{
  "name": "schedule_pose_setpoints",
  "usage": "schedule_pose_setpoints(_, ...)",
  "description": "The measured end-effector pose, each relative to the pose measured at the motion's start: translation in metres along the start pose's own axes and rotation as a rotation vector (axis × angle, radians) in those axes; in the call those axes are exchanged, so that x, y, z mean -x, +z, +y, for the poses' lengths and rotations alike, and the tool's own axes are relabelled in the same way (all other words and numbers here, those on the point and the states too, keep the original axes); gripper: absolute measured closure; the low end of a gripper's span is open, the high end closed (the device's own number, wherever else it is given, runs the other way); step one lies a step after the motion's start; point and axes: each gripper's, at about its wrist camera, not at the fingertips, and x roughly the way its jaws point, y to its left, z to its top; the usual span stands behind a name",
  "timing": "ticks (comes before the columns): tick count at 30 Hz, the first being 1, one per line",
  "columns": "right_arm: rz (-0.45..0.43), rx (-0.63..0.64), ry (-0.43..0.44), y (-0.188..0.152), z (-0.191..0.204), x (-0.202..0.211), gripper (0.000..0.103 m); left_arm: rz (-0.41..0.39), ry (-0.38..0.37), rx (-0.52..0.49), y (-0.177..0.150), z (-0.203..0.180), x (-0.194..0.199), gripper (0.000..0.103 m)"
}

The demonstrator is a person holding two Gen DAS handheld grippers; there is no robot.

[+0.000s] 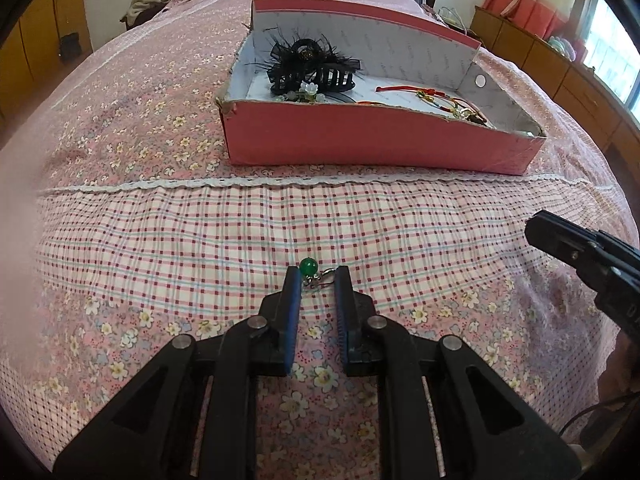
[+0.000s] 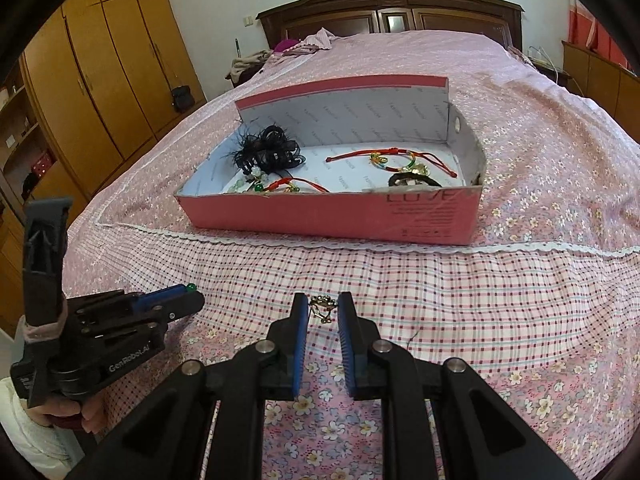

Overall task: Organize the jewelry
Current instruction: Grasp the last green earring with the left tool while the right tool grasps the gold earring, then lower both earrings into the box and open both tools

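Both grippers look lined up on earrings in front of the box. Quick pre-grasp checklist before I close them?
1. Left gripper straddles the green bead earring: ok; it lies at the fingertips, jaws open.
2. Right gripper straddles the gold earring: ok; jaws open around it.
3. Fingertips low enough to pinch rather than graze: cannot tell from either view.
4. Bedspread clear of the pads: cannot tell; fabric lies right under both earrings.
5. Grippers apart from each other: ok; a gap of bedspread shows between them.
6. Box open with room to drop: ok; bare floor shows between the hair clip and the red bracelets.
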Motion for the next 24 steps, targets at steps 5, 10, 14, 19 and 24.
schedule_pose_setpoints(5, -0.001, -0.009, -0.006, 0.000, -0.005, 0.002, 0.086, -0.006, -0.008, 0.006, 0.001, 0.002, -0.001, 0.103)
schedule_pose_setpoints(10, -0.004, -0.015, -0.014, 0.000, -0.008, 0.006, 0.086, -0.024, -0.019, 0.019, 0.000, 0.005, 0.009, 0.103)
schedule_pose_setpoints(14, -0.014, -0.015, -0.017, 0.001, -0.010, 0.009, 0.086, -0.052, -0.021, 0.024, 0.002, 0.008, 0.022, 0.103)
schedule_pose_setpoints(19, -0.026, -0.015, -0.022, 0.003, -0.010, 0.014, 0.086, -0.091, -0.026, 0.024, 0.007, 0.010, 0.038, 0.103)
schedule_pose_setpoints(24, -0.038, -0.016, -0.024, 0.007, -0.011, 0.018, 0.086, -0.126, -0.031, 0.020, 0.014, 0.009, 0.051, 0.103)
